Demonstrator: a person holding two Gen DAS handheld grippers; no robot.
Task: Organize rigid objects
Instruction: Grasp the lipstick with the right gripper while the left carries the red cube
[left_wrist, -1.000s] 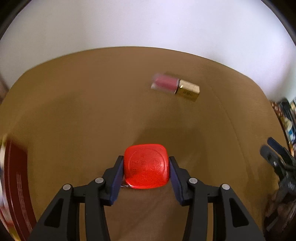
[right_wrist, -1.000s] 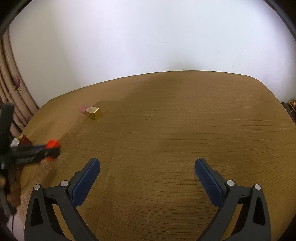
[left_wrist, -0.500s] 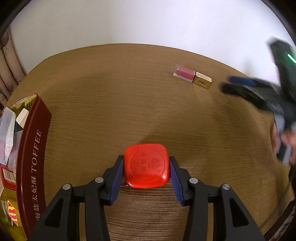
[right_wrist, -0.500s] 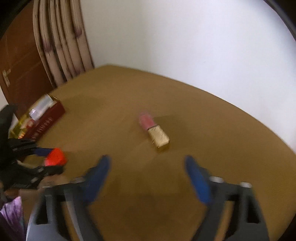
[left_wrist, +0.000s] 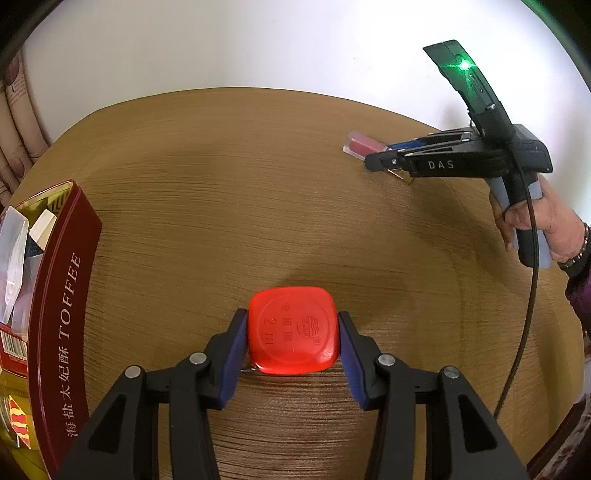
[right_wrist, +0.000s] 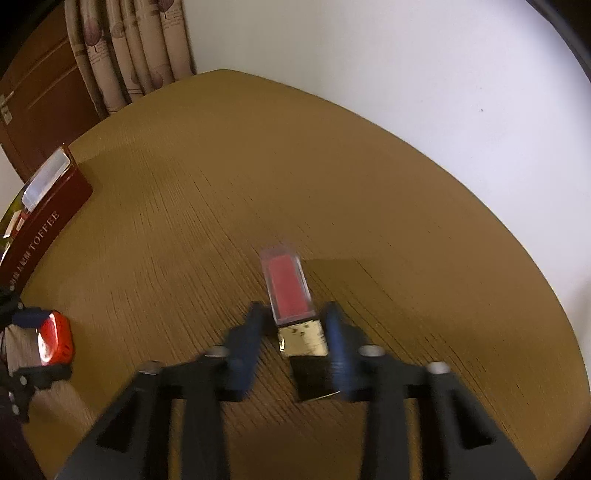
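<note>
Mostly sorted: box (left_wrist: 55, 295) part-filled, left tongs (left_wrist: 291, 332) grasping red case (left_wrist: 293, 328), right tongs (right_wrist: 295, 343) clenched on lipstick (right_wrist: 291, 295), neither boxed yet.

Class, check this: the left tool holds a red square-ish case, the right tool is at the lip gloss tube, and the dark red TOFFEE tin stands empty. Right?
Not quite. The TOFFEE tin is not empty: the left wrist view shows packets inside it. The left tool does hold the red case, and the right tool is at the lip gloss tube.
</note>
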